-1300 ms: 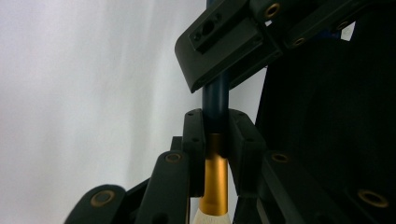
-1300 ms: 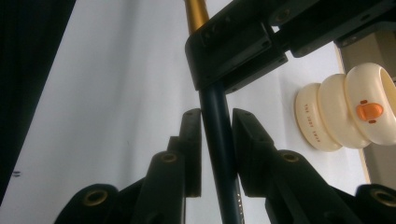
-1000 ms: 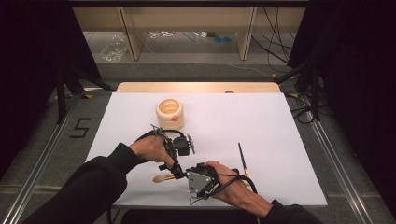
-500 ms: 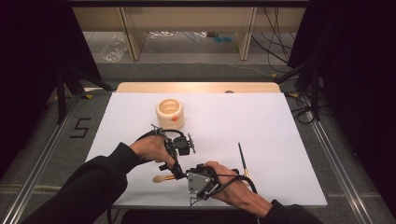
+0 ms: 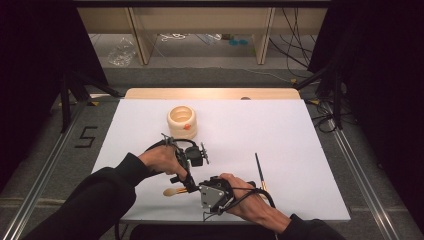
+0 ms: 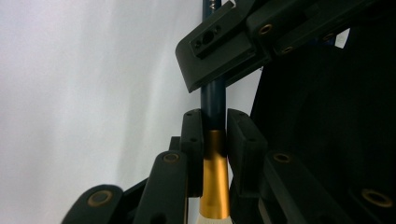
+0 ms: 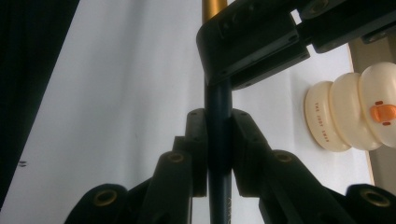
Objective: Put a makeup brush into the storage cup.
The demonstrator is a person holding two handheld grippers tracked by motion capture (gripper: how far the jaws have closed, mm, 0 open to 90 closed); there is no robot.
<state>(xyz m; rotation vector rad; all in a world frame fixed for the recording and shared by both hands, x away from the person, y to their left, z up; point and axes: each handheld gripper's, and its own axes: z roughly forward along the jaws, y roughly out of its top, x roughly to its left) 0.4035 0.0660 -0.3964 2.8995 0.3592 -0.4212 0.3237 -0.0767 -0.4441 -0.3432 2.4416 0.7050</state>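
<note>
Item one: a makeup brush (image 5: pixel 175 191) with a dark blue handle, gold ferrule and pale bristle head, which we find low over the near part of the white table (image 5: pixel 300 135), between the two hands. In the high view its bristle end points to the left.

Item two: the left gripper (image 5: pixel 186 181). In the left gripper view we see its jaws pinching the brush (image 6: pixel 214 140) right where the gold ferrule meets the blue handle.

Item three: the right gripper (image 5: pixel 197 189). In the right gripper view we see its jaws pressed onto the blue handle (image 7: pixel 218 135), farther from the bristles, with the left gripper's jaws just beyond.

Item four: a cream ribbed pot (image 5: pixel 182 121) with an orange duck-bill mark, standing on the table beyond the hands, apart from them.

Item five: a second brush (image 5: pixel 259 171), slim and dark with a gold ferrule, lying on the table just right of the right hand (image 5: pixel 245 197).
</note>
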